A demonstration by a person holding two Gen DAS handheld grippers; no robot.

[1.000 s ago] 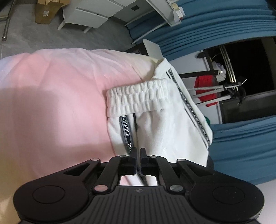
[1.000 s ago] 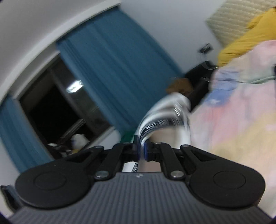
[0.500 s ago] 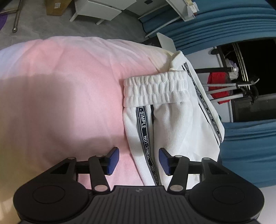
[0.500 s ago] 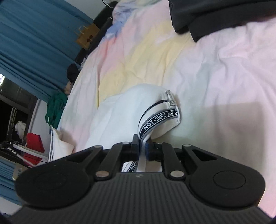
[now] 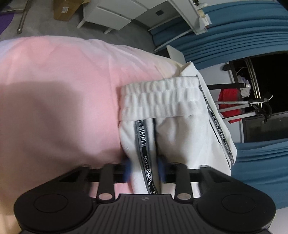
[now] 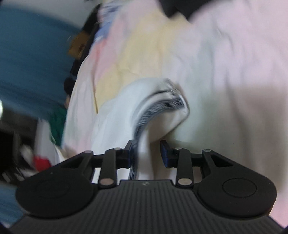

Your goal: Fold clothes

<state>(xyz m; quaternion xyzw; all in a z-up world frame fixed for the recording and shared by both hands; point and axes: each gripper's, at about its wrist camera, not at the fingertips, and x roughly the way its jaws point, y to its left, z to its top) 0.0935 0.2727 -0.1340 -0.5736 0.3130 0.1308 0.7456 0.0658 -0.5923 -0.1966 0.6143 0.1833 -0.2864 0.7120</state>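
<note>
White trousers with a black "NOT-SIMPLE" side stripe lie folded on the pink bedspread, waistband away from me. My left gripper is open, its blue pads either side of the striped fold. In the right wrist view the same trousers lie bunched on the pastel bedspread. My right gripper is open, with the striped edge of the cloth between its fingers.
White drawers and a cardboard box stand on the floor past the bed. Blue curtains and a rack with a red garment are at the right. A dark garment lies on the bed's far part.
My left gripper opened half a second ago and its pads have since drawn closer around the striped fold. My right gripper swung down to the bed and has now opened, letting go of the trousers.
</note>
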